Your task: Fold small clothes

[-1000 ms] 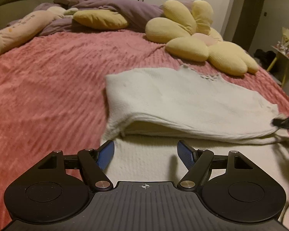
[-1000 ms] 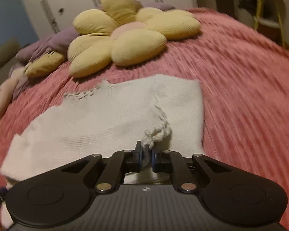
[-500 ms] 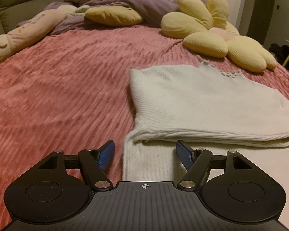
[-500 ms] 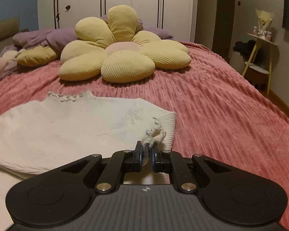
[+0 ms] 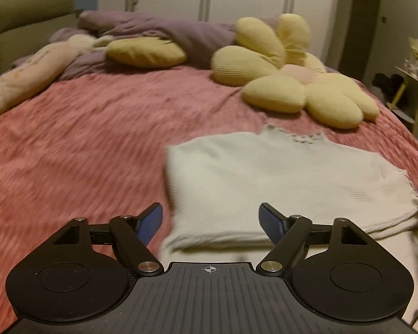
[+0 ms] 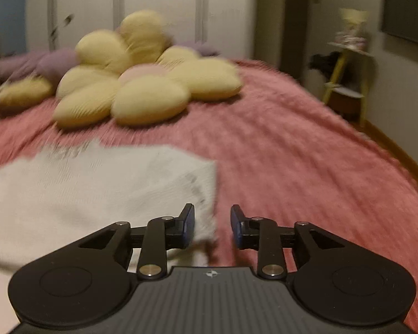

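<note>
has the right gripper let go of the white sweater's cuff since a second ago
Yes: the right gripper has opened, and the white knitted sweater lies on the pink bedspread.

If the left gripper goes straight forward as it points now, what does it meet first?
Most likely the folded white sweater, lying directly ahead between the open fingers of the left gripper on the pink bedspread. Depth is unclear.

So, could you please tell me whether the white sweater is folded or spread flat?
Folded. The white sweater lies doubled over on the pink bedspread, its upper layer resting on a lower one along the near edge.

Both wrist views look low across the sweater [image 5: 278,183] toward the flower pillow [image 6: 142,89]
</note>
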### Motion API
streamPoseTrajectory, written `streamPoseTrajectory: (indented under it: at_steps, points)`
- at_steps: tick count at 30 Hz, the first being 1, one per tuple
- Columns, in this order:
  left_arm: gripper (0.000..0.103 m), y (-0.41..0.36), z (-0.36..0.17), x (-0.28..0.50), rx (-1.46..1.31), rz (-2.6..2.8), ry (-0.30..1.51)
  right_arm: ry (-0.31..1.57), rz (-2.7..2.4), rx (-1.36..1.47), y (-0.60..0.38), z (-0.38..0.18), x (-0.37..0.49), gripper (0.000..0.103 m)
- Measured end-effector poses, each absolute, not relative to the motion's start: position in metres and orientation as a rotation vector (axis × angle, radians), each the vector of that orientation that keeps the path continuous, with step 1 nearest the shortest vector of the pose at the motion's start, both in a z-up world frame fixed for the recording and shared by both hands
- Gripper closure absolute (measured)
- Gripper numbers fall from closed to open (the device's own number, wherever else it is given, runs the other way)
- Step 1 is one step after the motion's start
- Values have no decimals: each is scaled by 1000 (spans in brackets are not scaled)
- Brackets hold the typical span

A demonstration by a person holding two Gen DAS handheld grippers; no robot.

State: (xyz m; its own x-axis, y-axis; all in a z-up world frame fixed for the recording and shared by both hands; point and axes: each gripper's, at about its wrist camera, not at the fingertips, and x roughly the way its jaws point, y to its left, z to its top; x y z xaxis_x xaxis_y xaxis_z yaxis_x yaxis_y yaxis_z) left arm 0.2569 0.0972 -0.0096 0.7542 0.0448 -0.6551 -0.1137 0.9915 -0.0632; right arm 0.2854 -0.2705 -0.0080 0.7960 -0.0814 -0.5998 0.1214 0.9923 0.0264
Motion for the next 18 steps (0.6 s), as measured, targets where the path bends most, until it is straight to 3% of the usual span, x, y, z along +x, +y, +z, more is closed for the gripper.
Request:
streamPoseTrajectory:
  at_steps: [12,18]
  points:
    - [21,34,-57,305,-18,30,743,766,238,40,-190,-37,318,75]
    - [7,32,-68,320,38,34,733,754,190,-64,-191,-54,326,82]
